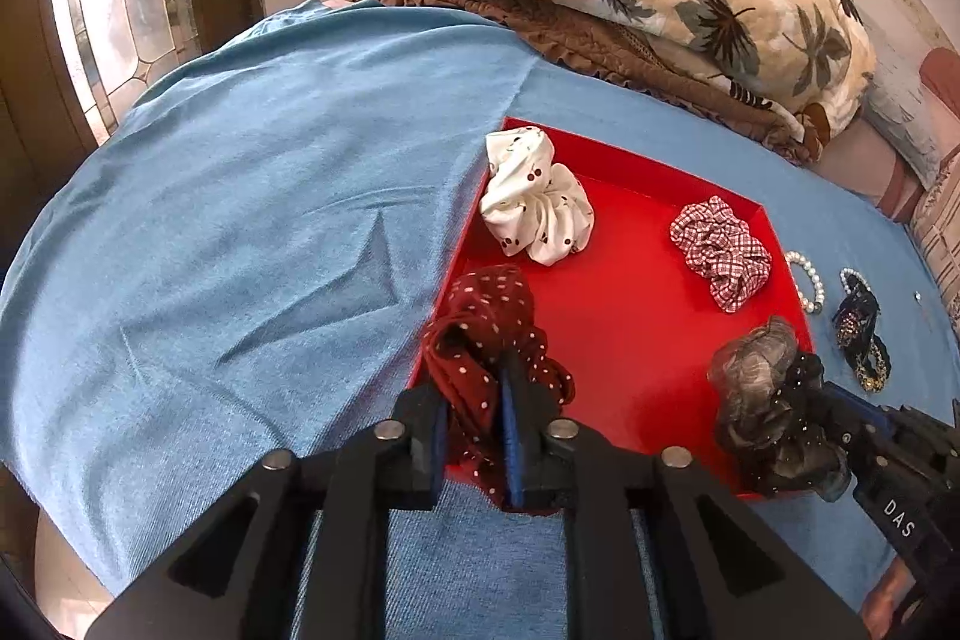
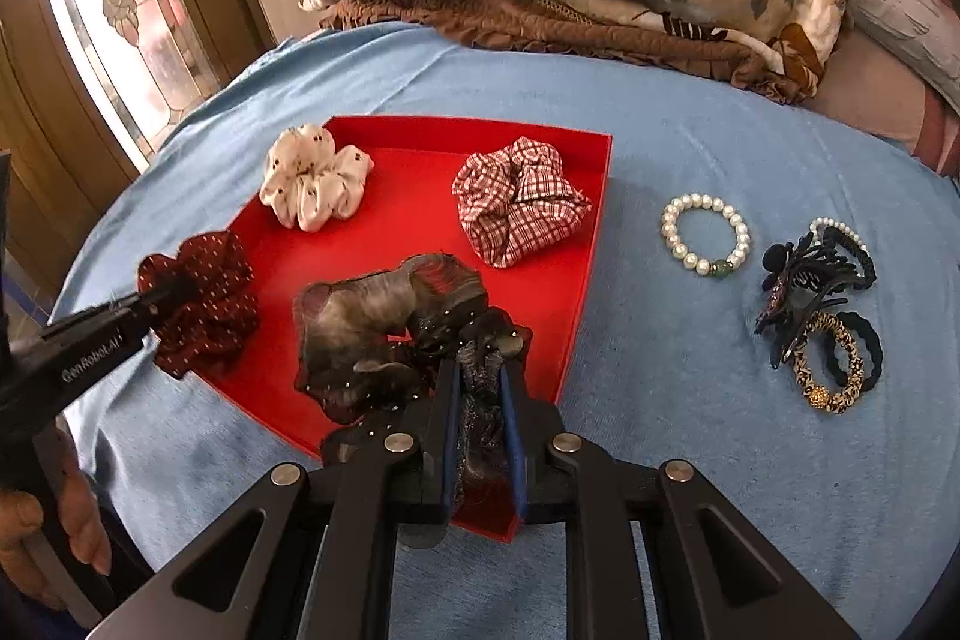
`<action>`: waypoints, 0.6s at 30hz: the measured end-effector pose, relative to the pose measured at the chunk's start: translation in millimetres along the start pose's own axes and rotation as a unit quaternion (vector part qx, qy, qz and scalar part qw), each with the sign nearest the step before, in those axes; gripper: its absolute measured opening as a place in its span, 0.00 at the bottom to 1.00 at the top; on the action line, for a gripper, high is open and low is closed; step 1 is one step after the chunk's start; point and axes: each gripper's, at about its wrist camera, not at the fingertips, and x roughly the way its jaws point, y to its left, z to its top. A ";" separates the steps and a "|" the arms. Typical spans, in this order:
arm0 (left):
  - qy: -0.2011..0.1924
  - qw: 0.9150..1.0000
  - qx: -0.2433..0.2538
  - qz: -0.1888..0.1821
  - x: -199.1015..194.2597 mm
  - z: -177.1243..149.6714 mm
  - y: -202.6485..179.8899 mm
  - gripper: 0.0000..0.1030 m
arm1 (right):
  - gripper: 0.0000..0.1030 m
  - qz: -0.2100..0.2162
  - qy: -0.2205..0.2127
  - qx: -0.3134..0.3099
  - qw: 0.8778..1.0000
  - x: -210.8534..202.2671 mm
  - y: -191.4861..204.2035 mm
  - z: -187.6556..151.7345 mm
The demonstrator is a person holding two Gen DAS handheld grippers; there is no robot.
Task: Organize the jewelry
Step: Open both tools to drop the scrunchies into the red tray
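Left hand-held gripper (image 1: 474,436) pinches maroon dotted scrunchie (image 1: 486,334), right hand-held gripper (image 2: 480,436) pinches grey gauze scrunchie (image 2: 384,334), both over red tray (image 2: 420,232); soft, light, springy fabric likely best gripped across 1 bunched fold

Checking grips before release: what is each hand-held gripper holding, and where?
Left hand-held gripper pinches the maroon dotted scrunchie at its near edge; right hand-held gripper pinches the grey-black sheer scrunchie at its near edge.
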 end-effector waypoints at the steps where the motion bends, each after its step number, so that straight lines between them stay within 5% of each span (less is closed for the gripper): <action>1: -0.002 1.000 -0.001 0.001 -0.7 -0.5 0.4 0.23 | 0.16 -0.002 -0.001 -0.002 1.000 0.2 0.4 0.1; 4: -0.006 1.000 -0.002 0.003 -2.0 -1.6 0.1 0.38 | 0.26 -0.012 -0.007 -0.008 1.000 -1.7 1.6 0.7; 8: -0.016 1.000 0.005 0.004 -5.4 -3.6 -4.2 0.45 | 0.41 -0.014 -0.018 -0.009 1.000 -7.6 2.2 0.5; 18: -0.051 0.998 0.031 0.030 -19.3 -7.0 -18.6 0.58 | 0.50 -0.010 -0.046 -0.024 0.999 -31.0 5.8 -3.5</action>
